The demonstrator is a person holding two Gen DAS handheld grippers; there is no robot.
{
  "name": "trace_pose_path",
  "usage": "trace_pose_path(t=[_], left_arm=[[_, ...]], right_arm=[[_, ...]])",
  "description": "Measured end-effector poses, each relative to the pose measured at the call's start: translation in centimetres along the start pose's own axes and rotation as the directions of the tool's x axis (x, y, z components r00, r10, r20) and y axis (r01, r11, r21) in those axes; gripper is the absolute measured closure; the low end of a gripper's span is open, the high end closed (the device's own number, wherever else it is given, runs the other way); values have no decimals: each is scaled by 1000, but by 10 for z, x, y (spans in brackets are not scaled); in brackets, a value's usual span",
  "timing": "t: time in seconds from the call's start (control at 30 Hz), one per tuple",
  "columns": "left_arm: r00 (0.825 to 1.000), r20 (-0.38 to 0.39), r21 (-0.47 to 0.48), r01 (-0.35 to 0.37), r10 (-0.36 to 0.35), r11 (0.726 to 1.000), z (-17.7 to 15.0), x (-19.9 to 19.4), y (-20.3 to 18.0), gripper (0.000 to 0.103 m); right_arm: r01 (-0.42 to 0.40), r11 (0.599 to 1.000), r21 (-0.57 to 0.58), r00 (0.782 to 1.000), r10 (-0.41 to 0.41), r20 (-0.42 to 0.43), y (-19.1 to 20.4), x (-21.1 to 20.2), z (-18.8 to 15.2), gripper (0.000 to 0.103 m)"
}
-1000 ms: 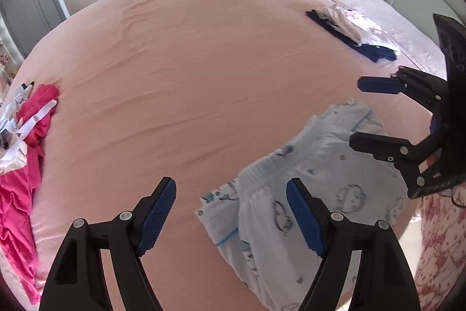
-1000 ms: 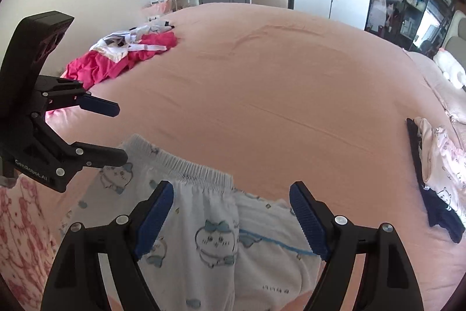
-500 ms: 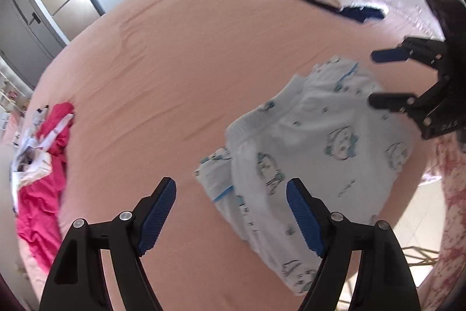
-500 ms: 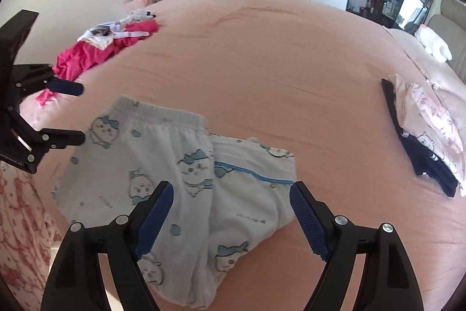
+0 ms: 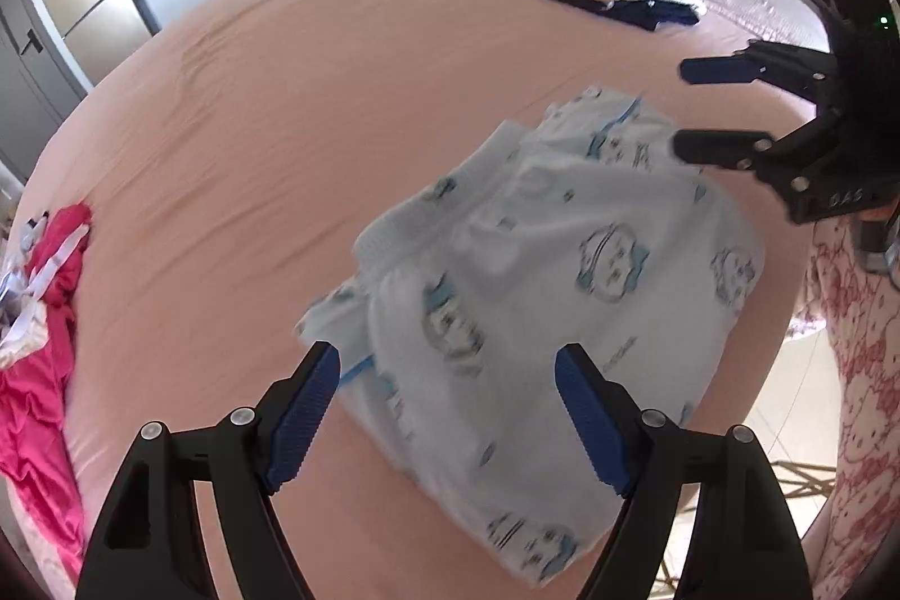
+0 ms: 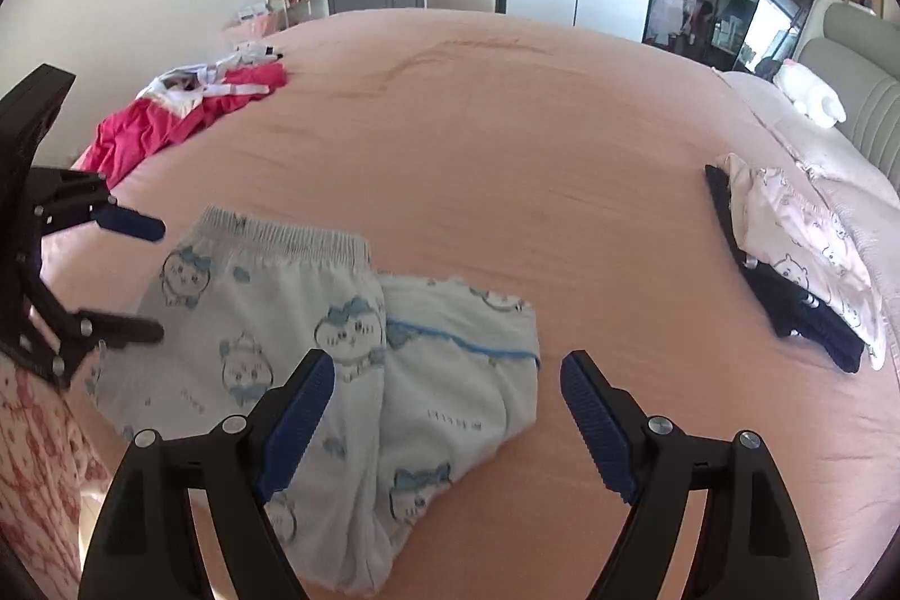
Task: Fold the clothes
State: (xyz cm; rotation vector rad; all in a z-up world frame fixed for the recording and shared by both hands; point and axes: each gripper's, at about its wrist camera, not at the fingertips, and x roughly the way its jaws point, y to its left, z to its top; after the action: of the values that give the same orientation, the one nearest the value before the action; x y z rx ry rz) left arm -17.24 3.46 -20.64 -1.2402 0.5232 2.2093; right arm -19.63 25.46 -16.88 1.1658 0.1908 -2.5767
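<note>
The pale printed shorts [image 6: 315, 352] lie bunched near the bed's [image 6: 506, 139] near edge, waistband far, long axis left-right, between the left gripper [image 6: 157, 276] and right gripper [image 6: 447, 409], both gaping empty, equally near.

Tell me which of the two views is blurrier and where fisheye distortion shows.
Left wrist view: motion blur smears the printed pajama pants and pink clothes pile; the left tool stays sharp. Right wrist view: crisp, with the cartoon prints on the pants legible. Both views: the flat bed bulges like a dome and the corners go black.
</note>
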Motion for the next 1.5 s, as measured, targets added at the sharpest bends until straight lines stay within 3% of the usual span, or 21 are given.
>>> trace_pose_path(t=[0.07, 0.13, 0.2, 0.3, 0.4, 0.47, 0.53, 0.57, 0.6, 0.7, 0.77, 0.83, 0.9, 0.93, 1.0, 1.1, 1.2, 1.3, 1.37, 1.4, 1.5], left_arm=[[999, -49, 17, -23, 24, 1000, 11, 22, -10, 24], [994, -105, 7, -44, 44, 999, 5, 23, 0, 23], [985, -159, -5, -65, 63, 998, -3, 22, 12, 23], [979, -195, -94, -84, 65, 992, -14, 11, 38, 23], [996, -94, -144, -18, 4, 989, -7, -5, 38, 23], [999, -49, -90, -8, 3, 996, 4, -3, 24, 23], [992, -81, -20, -100, 98, 995, 15, 10, 15, 23], [976, -120, 8, -181, 181, 983, 19, 17, 13, 23], [970, -141, -23, -202, 197, 979, 22, 16, 19, 23], [998, 11, -243, -62, 67, 968, 29, -14, 37, 23], [997, 44, -222, -49, 60, 974, 35, -13, 34, 23], [981, -46, -90, -191, 187, 977, 37, 13, 29, 23], [962, -154, -92, -242, 226, 966, 28, 30, 42, 22], [973, -137, -164, -209, 187, 964, 25, 20, 48, 22], [993, -48, -279, -114, 105, 954, 21, -7, 55, 22], [993, -7, -172, -114, 115, 978, 13, -32, 34, 22], [991, -91, -13, -96, 95, 995, -8, -29, 12, 22], [967, -201, 133, -132, 157, 982, -36, -16, -4, 22], [928, -262, 154, -232, 266, 960, -53, -16, 3, 22], [926, -267, 112, -245, 267, 963, -58, -24, 9, 22], [976, -202, -74, -98, 81, 992, -66, -55, 17, 22]], right_arm=[[-22, 1000, -3, 999, 22, -45, 5, 23, 7, 20], [5, 994, -113, 989, -21, -148, 10, 47, 5, 20], [57, 984, -169, 988, -80, -133, -3, 44, 4, 20], [178, 981, -82, 979, -185, -89, -45, 23, 6, 20], [95, 995, 0, 994, -95, -59, -52, 7, 10, 19], [17, 996, -86, 998, -22, -58, -25, 6, 3, 19], [5, 972, -237, 994, -31, -106, 9, 21, -4, 19], [23, 973, -228, 992, -50, -112, 9, 23, -5, 19], [43, 976, -216, 991, -69, -117, 8, 26, -5, 19], [111, 988, -105, 990, -120, -78, -1, 16, 2, 19], [64, 987, -146, 997, -68, -23, 7, 5, 4, 19], [61, 961, -271, 998, -62, 7, 25, 10, 3, 19], [146, 916, -373, 989, -147, 25, 36, 27, 5, 19], [165, 907, -388, 986, -168, 27, 36, 35, 9, 19], [151, 930, -334, 988, -152, 23, 29, 35, 20, 19], [69, 952, -299, 997, -78, -18, 33, 27, 11, 18], [-13, 965, -261, 998, -2, -57, 37, 19, 3, 18], [-53, 964, -261, 993, 24, -114, 45, 5, -18, 18], [25, 958, -287, 984, -75, -163, 32, 10, -35, 19], [10, 974, -227, 985, -48, -165, 19, 3, -38, 18], [6, 999, -47, 989, -13, -149, -6, -23, -39, 18]])
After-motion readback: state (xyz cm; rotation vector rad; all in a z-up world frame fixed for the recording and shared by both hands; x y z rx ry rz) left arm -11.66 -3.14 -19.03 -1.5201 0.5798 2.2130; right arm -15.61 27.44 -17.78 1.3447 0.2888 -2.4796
